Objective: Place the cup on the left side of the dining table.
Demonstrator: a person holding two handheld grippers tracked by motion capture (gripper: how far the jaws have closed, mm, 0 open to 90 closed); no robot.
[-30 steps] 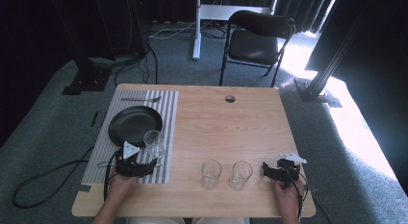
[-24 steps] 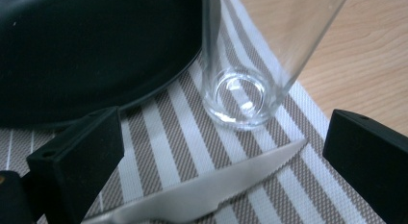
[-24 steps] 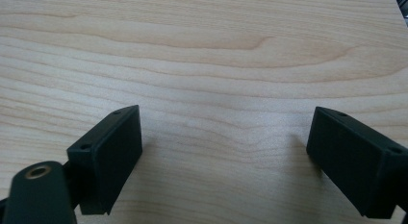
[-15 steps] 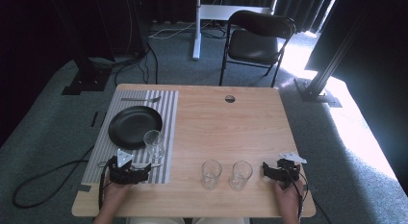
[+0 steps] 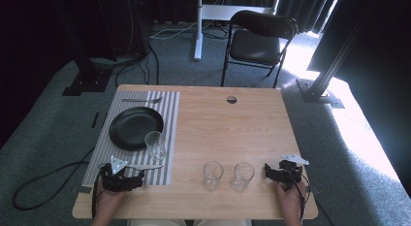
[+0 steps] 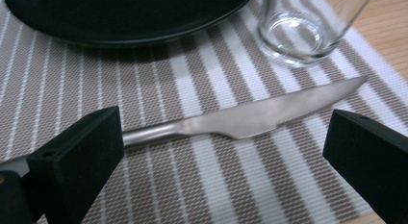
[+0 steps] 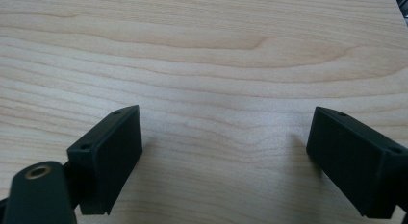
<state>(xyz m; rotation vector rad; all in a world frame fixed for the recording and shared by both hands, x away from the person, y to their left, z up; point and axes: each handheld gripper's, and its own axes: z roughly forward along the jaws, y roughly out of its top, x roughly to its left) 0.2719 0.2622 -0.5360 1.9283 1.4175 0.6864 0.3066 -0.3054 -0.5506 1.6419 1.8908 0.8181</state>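
Observation:
A silver knife (image 6: pixel 250 116) lies flat on the striped placemat (image 6: pixel 202 185), and my left gripper (image 6: pixel 226 152) stands open just short of it, one jaw to each side and nothing held. Beyond the knife are an empty glass (image 6: pixel 308 27) and the rim of a black plate (image 6: pixel 120 17). From above, the left gripper (image 5: pixel 133 180) is at the mat's near edge, below the knife (image 5: pixel 143 166). My right gripper (image 7: pixel 226 142) is open over bare wood; in the high view it (image 5: pixel 269 171) sits at the near right, beside two empty glasses (image 5: pixel 213 175) (image 5: pixel 242 176).
On the placemat (image 5: pixel 172 114) stand the black plate (image 5: pixel 135 127) and a glass (image 5: pixel 155 145), with a fork (image 5: pixel 140 100) along its far edge. The wooden table (image 5: pixel 228 129) has a cable hole (image 5: pixel 231 99). A chair (image 5: pixel 259 41) stands beyond it.
My left gripper has drawn back from beside the glass toward the table's near edge, slightly left. The right gripper and the glasses have stayed put.

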